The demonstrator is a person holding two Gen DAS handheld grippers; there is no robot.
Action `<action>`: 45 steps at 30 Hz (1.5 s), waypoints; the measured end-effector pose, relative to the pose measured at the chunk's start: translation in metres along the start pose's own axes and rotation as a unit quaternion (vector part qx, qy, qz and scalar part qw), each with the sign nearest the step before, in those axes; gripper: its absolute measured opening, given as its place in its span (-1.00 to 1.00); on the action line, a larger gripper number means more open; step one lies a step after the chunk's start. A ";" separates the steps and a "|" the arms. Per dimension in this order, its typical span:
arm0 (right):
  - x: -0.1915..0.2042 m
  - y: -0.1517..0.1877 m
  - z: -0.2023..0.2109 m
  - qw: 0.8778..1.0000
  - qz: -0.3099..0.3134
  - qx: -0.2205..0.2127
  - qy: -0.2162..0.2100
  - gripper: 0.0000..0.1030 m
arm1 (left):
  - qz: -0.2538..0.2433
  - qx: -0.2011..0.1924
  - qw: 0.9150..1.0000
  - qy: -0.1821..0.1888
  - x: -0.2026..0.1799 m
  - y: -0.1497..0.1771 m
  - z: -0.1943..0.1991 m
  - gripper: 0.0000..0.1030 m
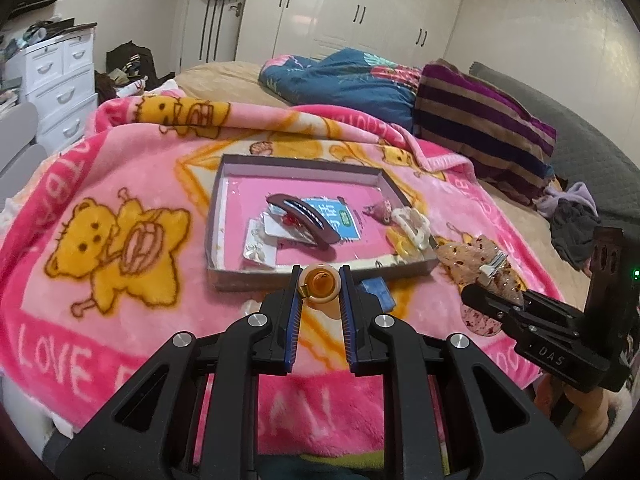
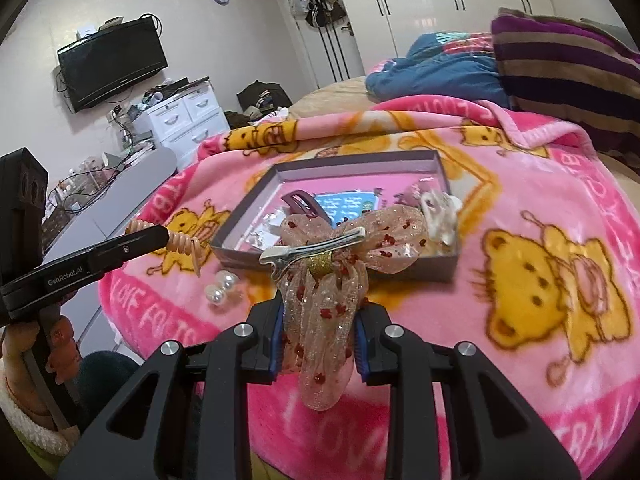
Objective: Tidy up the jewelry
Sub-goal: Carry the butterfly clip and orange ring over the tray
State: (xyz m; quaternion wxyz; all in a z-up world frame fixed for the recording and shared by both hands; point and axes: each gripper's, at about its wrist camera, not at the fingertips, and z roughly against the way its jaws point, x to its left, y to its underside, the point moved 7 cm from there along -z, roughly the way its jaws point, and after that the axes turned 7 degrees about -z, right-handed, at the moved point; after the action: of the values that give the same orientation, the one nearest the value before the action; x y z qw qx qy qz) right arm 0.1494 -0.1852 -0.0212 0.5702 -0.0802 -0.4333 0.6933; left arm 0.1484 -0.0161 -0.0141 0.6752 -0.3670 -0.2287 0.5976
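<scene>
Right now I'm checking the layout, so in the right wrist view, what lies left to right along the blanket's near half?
Left gripper holding a coiled hair tie → pearl pieces → sheer bow hair clip in the right gripper → white claw clip in the box.

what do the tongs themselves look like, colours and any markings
Both tongs, left tongs and right tongs, are matte black frames with cut-out arms, silver round bolts and blue finger pads. One side reads "DAS", the other "GenRobot.AI". A small green light glows on the right one.
</scene>
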 end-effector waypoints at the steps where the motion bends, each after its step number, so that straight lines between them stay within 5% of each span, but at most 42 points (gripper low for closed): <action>1: 0.002 -0.003 -0.003 1.000 0.002 0.001 -0.003 -0.49 | 0.002 -0.003 1.000 -0.001 0.002 -0.003 0.000 -0.80; 17: 0.008 -0.050 -0.029 1.000 0.014 -0.014 -0.004 -0.48 | 0.017 -0.025 0.999 0.010 0.016 -0.048 -0.013 -0.80; 34: -0.022 -0.097 -0.029 0.999 -0.002 -0.043 0.031 -0.46 | 0.018 -0.035 0.997 0.070 -0.006 -0.093 -0.046 -0.80; 45: -0.040 -0.118 -0.040 0.998 -0.015 -0.045 0.044 -0.46 | -0.010 -0.003 0.995 0.101 -0.028 -0.099 -0.087 -0.80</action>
State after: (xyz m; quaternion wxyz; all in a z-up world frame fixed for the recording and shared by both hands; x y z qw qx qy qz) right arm 0.2719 -0.2025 0.0211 0.5950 -0.1296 -0.4393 0.6605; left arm 0.2715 -0.0643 0.0118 0.6998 -0.4249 -0.1653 0.5499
